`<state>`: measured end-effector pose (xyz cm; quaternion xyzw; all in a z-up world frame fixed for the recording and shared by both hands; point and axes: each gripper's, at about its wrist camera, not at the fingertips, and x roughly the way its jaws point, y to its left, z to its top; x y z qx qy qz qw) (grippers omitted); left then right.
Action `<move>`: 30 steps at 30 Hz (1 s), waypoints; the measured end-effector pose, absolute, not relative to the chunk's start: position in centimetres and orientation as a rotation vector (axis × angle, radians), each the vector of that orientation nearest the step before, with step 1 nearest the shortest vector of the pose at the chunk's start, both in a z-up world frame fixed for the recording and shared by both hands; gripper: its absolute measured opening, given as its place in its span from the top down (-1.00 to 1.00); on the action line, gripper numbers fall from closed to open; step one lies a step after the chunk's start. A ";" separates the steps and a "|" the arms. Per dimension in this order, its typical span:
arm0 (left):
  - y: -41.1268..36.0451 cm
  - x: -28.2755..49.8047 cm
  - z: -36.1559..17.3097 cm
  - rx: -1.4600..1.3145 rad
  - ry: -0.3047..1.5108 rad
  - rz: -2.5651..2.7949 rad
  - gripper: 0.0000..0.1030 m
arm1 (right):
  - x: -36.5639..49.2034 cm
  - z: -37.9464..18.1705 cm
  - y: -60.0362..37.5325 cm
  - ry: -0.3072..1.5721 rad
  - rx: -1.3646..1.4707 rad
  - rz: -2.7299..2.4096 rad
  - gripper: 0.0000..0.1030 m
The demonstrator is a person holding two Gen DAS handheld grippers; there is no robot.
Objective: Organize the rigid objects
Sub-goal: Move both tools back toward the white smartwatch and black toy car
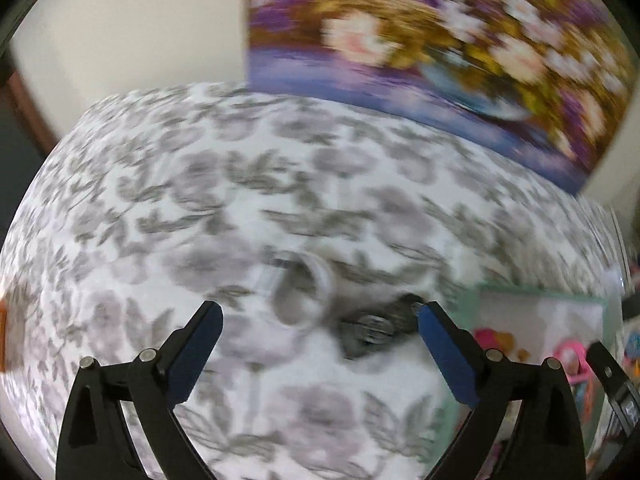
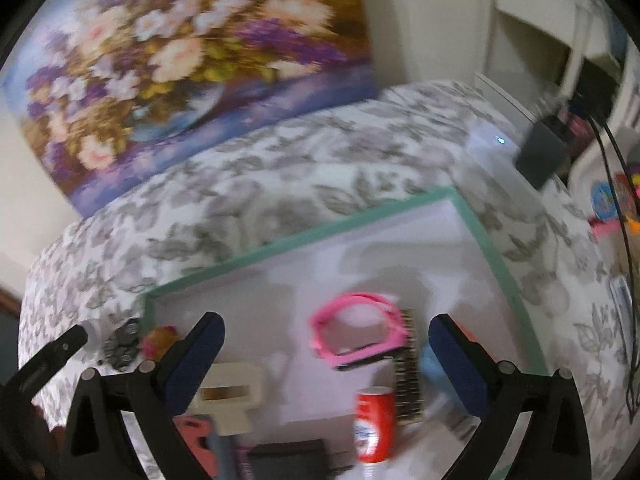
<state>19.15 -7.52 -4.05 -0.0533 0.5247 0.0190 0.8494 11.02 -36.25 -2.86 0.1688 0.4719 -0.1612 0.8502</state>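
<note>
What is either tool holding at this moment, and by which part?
Nothing is held. The left tool stands open above a clear plastic ring on the floral cloth; the right tool stands open over the green-rimmed white tray.

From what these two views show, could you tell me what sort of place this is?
Probably a room in a home: a floral-print cloth covers the surface, a flower painting leans against the wall, and a green-rimmed tray holds household bits.

Grey leaf-print tablecloth (image 2: 304, 184) covers table. Floral painting (image 2: 188, 60) leans against far wall. Dark box with cables (image 2: 544, 152) far right.
</note>
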 end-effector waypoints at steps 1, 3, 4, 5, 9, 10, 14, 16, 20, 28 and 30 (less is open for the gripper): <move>-6.5 19.2 -4.1 -0.129 1.103 0.060 -0.91 | 11.2 -2.6 -35.4 0.988 0.346 -0.318 -1.00; -4.6 19.3 -4.2 -0.164 1.094 0.099 -0.92 | 11.7 -2.2 -33.9 0.979 0.331 -0.284 -1.00; -3.7 19.3 -4.2 -0.179 1.090 0.114 -0.92 | 12.0 -2.1 -32.9 0.977 0.319 -0.268 -1.00; -3.0 19.3 -4.3 -0.193 1.087 0.128 -0.92 | 12.2 -2.0 -32.1 0.977 0.308 -0.253 -1.00; -0.6 19.5 -4.8 -0.237 1.081 0.163 -0.94 | 13.4 -2.1 -28.8 0.977 0.264 -0.194 -1.00; -0.4 19.5 -4.9 -0.241 1.084 0.165 -0.94 | 13.7 -2.2 -28.0 0.977 0.251 -0.177 -1.00; 0.8 19.8 -5.4 -0.266 1.104 0.157 -0.94 | 14.8 -2.7 -25.0 0.986 0.207 -0.102 -1.00; 0.8 19.9 -5.5 -0.266 1.109 0.142 -0.94 | 15.1 -3.0 -23.9 0.995 0.203 -0.084 -1.00; 0.3 20.3 -6.2 -0.257 1.116 0.097 -0.94 | 15.8 -3.6 -22.5 1.015 0.200 -0.063 -1.00; -1.2 21.2 -8.5 -0.239 1.132 0.038 -0.78 | 16.9 -4.2 -21.5 1.019 0.172 -0.052 -1.00; -1.4 21.4 -8.8 -0.237 1.130 0.024 -0.58 | 17.3 -4.5 -21.4 1.022 0.178 -0.044 -1.00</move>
